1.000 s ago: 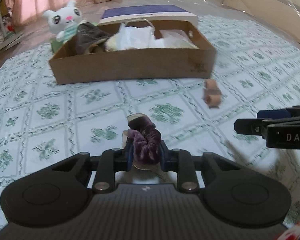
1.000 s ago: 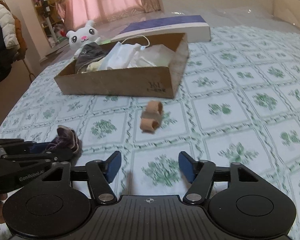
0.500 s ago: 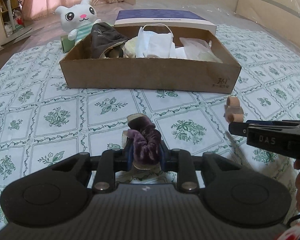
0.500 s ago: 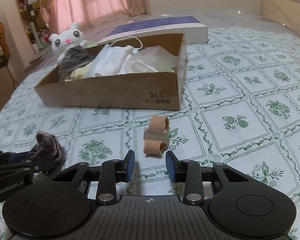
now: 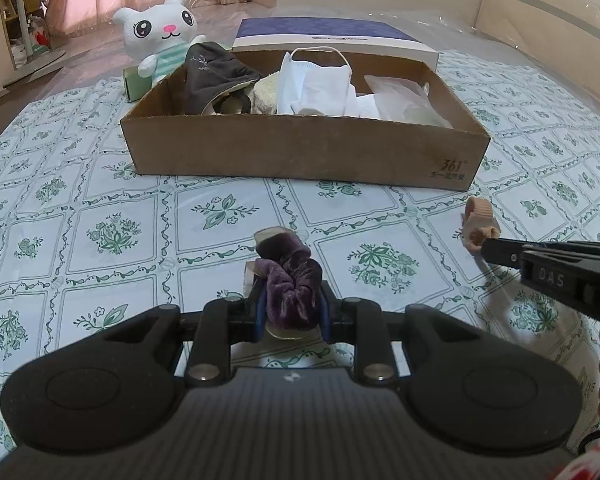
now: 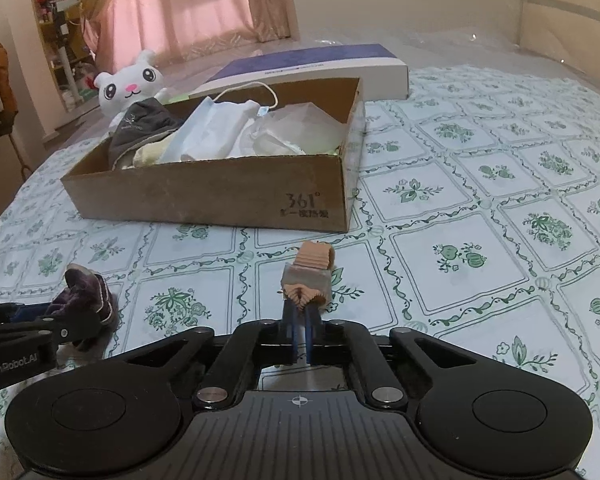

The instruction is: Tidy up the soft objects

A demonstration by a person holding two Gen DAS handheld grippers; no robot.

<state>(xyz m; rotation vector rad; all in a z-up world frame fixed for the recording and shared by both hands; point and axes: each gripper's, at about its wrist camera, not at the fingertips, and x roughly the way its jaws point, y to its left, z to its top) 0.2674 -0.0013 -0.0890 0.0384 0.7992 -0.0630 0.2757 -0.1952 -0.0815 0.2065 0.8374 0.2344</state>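
jaws of the right gripper (image 6: 300, 312), apart a second ago, now pinch the beige band (image 6: 310, 274); left gripper (image 5: 290, 306) stays clamped on the purple scrunchie (image 5: 290, 284); cardboard box (image 6: 220, 196) next.

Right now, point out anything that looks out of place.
Nothing is damaged or spilled. Two soft items remain outside the cardboard box: the purple scrunchie pinched in the left gripper, and the beige toe separator clamped at one end by the right gripper.

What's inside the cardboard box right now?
Inside the cardboard box: a dark grey cloth, a cream fuzzy item, a white face mask and clear plastic bags. Whatever lies beneath them is covered.
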